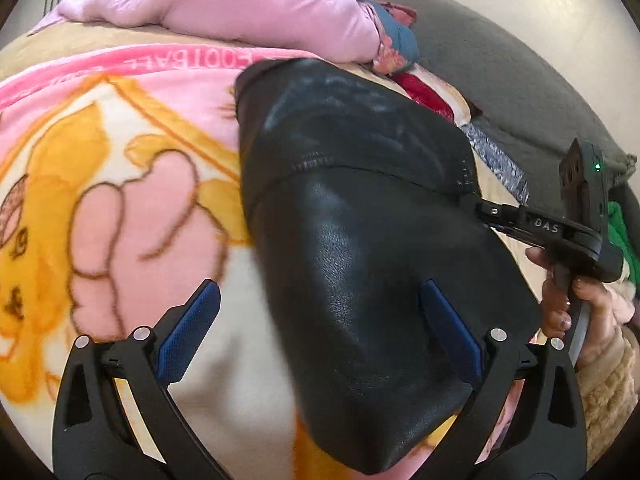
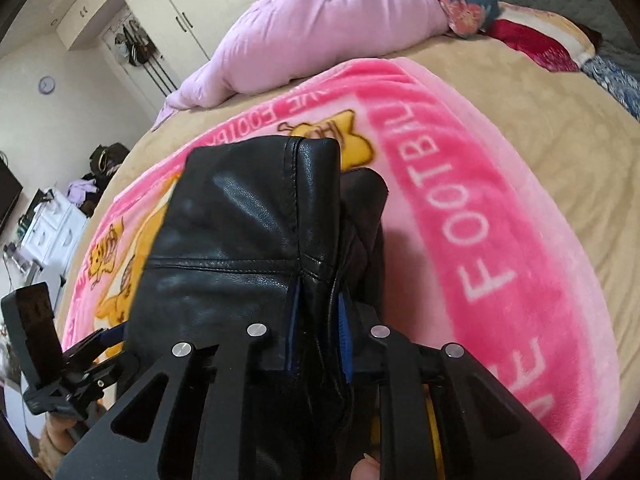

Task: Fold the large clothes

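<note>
A black leather garment (image 1: 360,200), folded into a thick bundle, lies on a pink cartoon blanket (image 1: 120,160). In the left wrist view my left gripper (image 1: 320,300) stands open, its blue pads (image 1: 200,312) wide apart. The garment's near end lies between and under the fingers, and no pad presses on it. From the right, my right gripper (image 1: 486,212) bites the garment's edge. The right wrist view shows that right gripper (image 2: 318,320) shut on a doubled leather fold (image 2: 248,220), blue pads tight on both sides. The left gripper (image 2: 100,336) shows at the lower left there.
The pink blanket (image 2: 480,200) covers a tan bed sheet (image 2: 520,92). A lilac quilt (image 2: 340,12) and flowered pillows (image 2: 464,4) are piled at the bed's far end. White wardrobes (image 2: 180,8) and a white dresser (image 2: 52,232) stand beyond the bed. A hand (image 1: 560,304) holds the right gripper.
</note>
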